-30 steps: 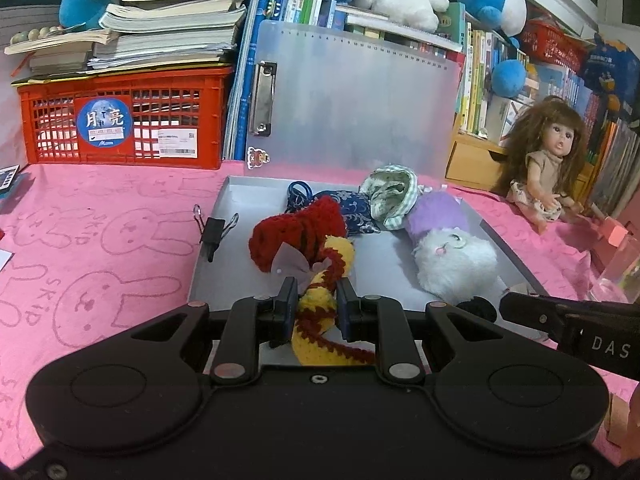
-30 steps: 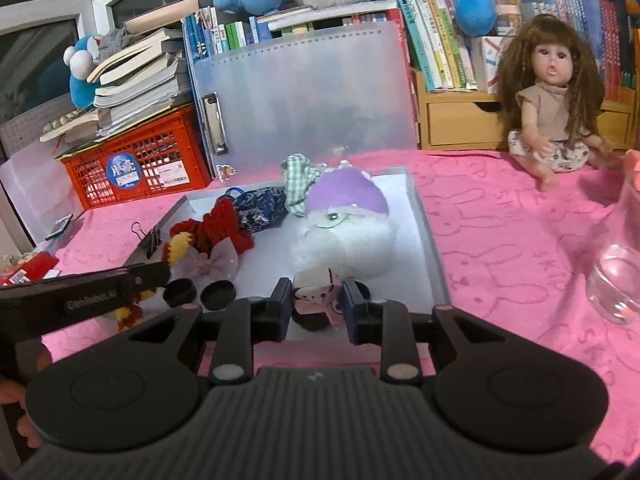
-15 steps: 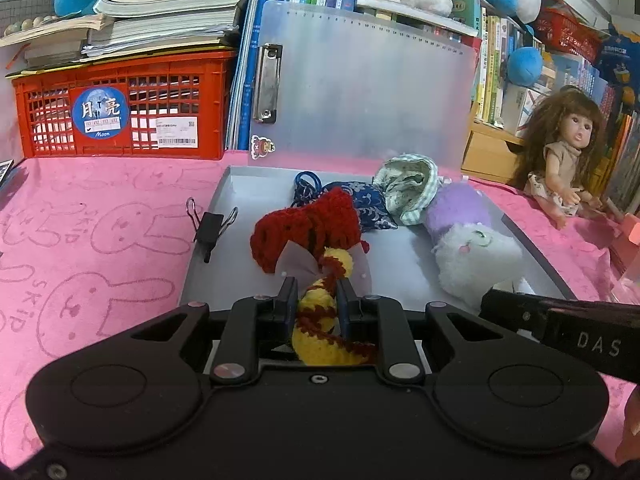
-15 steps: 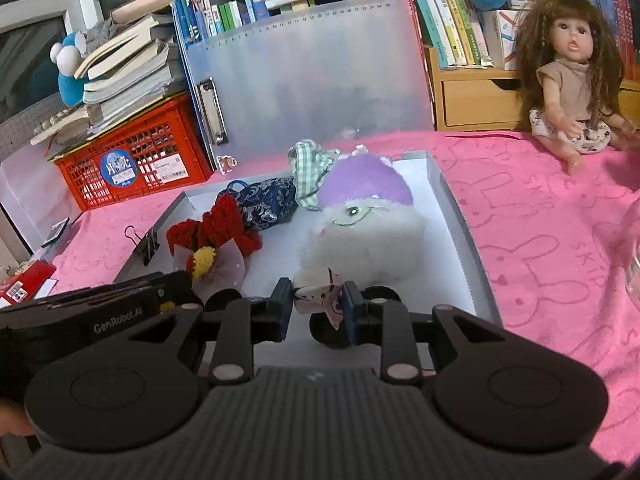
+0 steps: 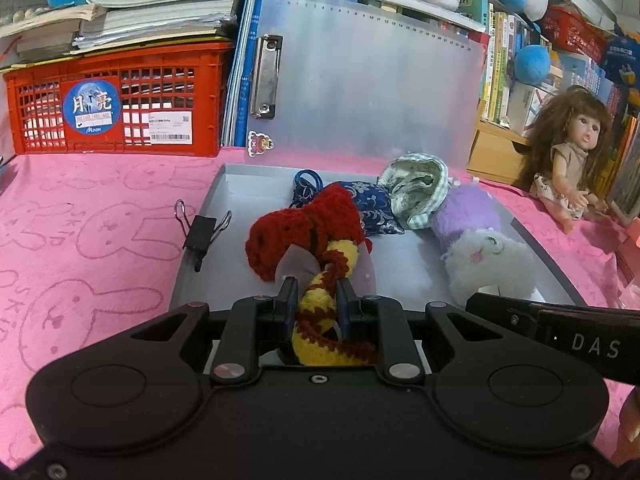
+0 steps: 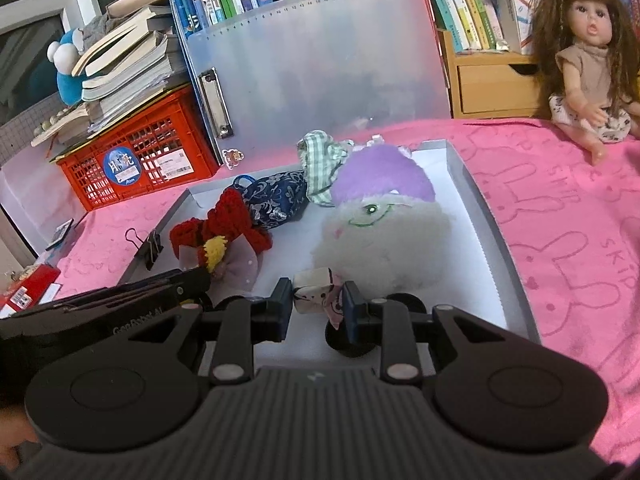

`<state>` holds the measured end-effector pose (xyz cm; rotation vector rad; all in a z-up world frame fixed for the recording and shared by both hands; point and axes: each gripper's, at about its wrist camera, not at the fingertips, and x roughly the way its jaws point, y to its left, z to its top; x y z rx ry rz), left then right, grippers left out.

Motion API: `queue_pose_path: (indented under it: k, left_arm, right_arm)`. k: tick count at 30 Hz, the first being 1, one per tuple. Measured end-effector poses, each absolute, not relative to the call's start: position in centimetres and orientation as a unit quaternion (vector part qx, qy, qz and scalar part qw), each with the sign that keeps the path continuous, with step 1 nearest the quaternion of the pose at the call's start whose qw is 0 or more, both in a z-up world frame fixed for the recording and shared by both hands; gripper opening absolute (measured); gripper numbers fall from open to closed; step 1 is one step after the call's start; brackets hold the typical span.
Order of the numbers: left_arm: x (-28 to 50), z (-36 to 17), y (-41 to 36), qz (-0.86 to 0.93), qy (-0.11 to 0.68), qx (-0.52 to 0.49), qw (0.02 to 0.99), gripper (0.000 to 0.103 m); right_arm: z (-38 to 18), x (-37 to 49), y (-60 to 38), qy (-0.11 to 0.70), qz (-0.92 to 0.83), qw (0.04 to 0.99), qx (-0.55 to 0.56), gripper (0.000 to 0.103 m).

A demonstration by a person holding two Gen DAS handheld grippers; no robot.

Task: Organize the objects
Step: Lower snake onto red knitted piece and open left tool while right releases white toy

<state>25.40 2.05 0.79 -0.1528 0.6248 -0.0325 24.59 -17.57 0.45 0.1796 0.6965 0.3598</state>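
Two grips: both loaded, each now further over the tray [image 5: 404, 276] than a second ago.
Left hand-held gripper [image 5: 316, 300]: pinching the crochet doll [image 5: 320, 304], tilted downward.
Right hand-held gripper [image 6: 316, 300]: clamped on the small wheeled toy [image 6: 316, 290], tilted downward likewise.
Meaning: judged ready for release inside the tray.
Beyond: white plush [image 6: 380, 232] at 12 o'clock of the right grip; seated doll [image 6: 588, 56] at 2 o'clock, on the pink table [image 6: 560, 200].

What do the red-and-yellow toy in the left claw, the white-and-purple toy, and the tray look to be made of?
Red-and-yellow toy: crocheted yarn, with visible stitch loops, matte.
White-and-purple toy: fuzzy plush, probably synthetic pile, with stitched facial features.
Tray: smooth grey, thin walls, slight sheen; plastic or coated card, hard to tell which.
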Motion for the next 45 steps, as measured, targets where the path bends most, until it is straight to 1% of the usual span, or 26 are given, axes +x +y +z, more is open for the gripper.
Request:
queue_pose_path:
  k: [6,34,35,39,43,45]
  left_arm:
    - [26.2,0.7,2.2,-0.02,0.31,-0.079,0.947,0.019]
    - [27.6,-0.4,1.9,-0.016,0.322,-0.061,0.945,0.022]
    - [27.6,-0.4,1.9,-0.016,0.323,-0.062,0.944,0.022]
    - [27.5,-0.1,1.9,-0.018,0.323,-0.062,0.944,0.029]
    - [27.3,0.1,2.0,-0.018,0.322,-0.063,0.944,0.035]
    - [27.1,0.3,1.9,-0.019,0.321,-0.062,0.945,0.037]
  right_arm:
    - [0.5,25.5,-17.8,0.347,0.18,0.915,0.103,0.032]
    - [-0.7,25.7,-17.1,0.351,0.191,0.911,0.098,0.034]
    - [-0.7,25.7,-17.1,0.351,0.192,0.911,0.098,0.036]
    - [-0.6,25.5,-17.0,0.349,0.191,0.913,0.093,0.051]
    - [-0.4,25.1,-17.0,0.345,0.192,0.915,0.088,0.054]
    - [-0.1,24.9,-17.0,0.342,0.193,0.916,0.086,0.059]
